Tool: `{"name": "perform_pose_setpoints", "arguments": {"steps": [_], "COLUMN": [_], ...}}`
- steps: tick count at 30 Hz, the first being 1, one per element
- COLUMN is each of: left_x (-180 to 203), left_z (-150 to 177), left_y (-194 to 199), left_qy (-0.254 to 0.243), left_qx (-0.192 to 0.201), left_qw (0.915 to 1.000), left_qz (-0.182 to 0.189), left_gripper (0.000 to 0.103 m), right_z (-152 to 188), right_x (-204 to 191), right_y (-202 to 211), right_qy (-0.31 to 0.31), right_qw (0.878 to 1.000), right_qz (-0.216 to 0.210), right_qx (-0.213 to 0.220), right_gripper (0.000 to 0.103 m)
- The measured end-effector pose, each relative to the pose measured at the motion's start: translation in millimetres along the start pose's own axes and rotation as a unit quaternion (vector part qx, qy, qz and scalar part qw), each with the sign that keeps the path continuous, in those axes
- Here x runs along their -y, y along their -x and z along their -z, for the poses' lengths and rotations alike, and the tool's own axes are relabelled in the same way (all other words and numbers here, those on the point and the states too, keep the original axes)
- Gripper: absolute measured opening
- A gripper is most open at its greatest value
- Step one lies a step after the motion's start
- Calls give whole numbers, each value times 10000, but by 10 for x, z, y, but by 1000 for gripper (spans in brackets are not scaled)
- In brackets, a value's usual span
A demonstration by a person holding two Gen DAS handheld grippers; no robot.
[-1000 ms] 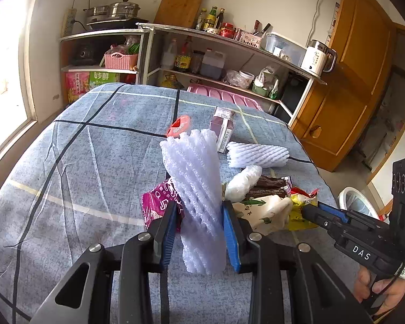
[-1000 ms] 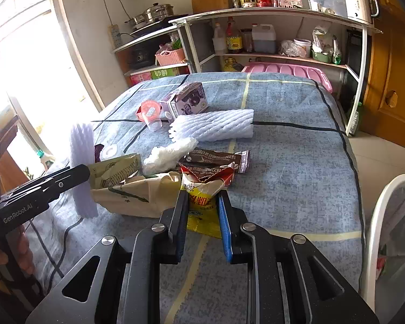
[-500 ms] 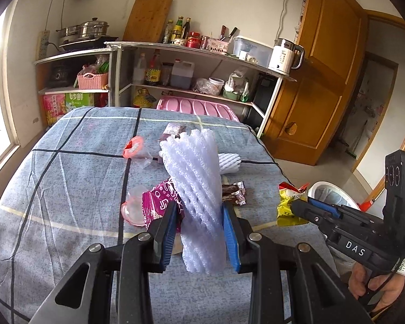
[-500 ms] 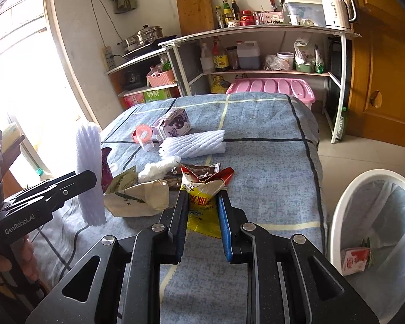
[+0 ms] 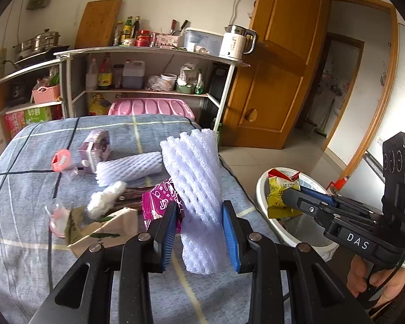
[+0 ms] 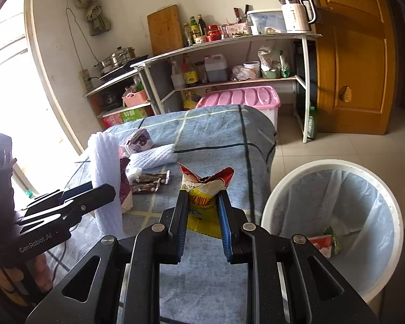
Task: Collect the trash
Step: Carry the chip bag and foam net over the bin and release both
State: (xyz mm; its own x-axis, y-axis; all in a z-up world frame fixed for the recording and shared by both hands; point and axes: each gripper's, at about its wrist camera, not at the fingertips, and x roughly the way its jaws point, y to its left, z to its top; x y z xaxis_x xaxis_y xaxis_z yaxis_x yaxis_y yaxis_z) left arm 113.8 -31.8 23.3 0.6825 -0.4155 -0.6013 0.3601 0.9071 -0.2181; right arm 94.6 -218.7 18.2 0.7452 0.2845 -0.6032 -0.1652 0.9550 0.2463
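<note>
My left gripper (image 5: pixel 199 208) is shut on a white foam net sleeve (image 5: pixel 197 189), which stands upright between its blue pads above the table's right edge; the sleeve (image 6: pixel 106 178) shows at the left of the right wrist view. My right gripper (image 6: pixel 201 197) is shut on a yellow and red snack bag (image 6: pixel 202 202), lifted off the table. In the left wrist view that bag (image 5: pixel 280 191) hangs over the rim of the white trash bin (image 5: pixel 262 189). The bin (image 6: pixel 283 189), lined with a clear bag, stands on the floor right of the table with some trash inside.
On the blue checked tablecloth (image 5: pixel 27 189) lie another foam sleeve (image 5: pixel 129 166), a purple carton (image 5: pixel 94 148), a magenta wrapper (image 5: pixel 159 202), a paper bag (image 5: pixel 108 226), a tissue wad (image 5: pixel 105 199), brown wrappers (image 6: pixel 148 181) and plastic cups (image 5: pixel 58 216). Shelves (image 5: pixel 148 54) and a wooden door (image 5: pixel 278 81) stand behind.
Both grippers swung right and rose with their loads. The snack bag left the pile on the table and now hangs by the bin. The bin has come into both views.
</note>
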Motion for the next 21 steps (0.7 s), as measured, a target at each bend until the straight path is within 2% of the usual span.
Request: {"name": "perform_pose_setpoints", "arguments": {"steps": [6,11,14,21], "left_x": [388,536,509,95], "left_z": [-49,-38,3,170], "left_y": [-162,-232,-290,-427], "left_qy": [-261,-356,-362,-141], "left_qx": [-55,-133,-268,-842], "left_qw": [9990,9985,9987,9961], "left_qz": [348,391,239,-234], "left_gripper": [33,33,33,33], "right_z": [37,66,85,150], "right_x": [337,519,527,376], "right_y": [247,358,339,146], "right_qy": [-237,-370,-376,-332], "right_qw": [9992,9984,9986,9994], "right_qz": [275,388,343,128], "right_qx": [137,164,135,-22], "right_gripper": [23,23,23,23]}}
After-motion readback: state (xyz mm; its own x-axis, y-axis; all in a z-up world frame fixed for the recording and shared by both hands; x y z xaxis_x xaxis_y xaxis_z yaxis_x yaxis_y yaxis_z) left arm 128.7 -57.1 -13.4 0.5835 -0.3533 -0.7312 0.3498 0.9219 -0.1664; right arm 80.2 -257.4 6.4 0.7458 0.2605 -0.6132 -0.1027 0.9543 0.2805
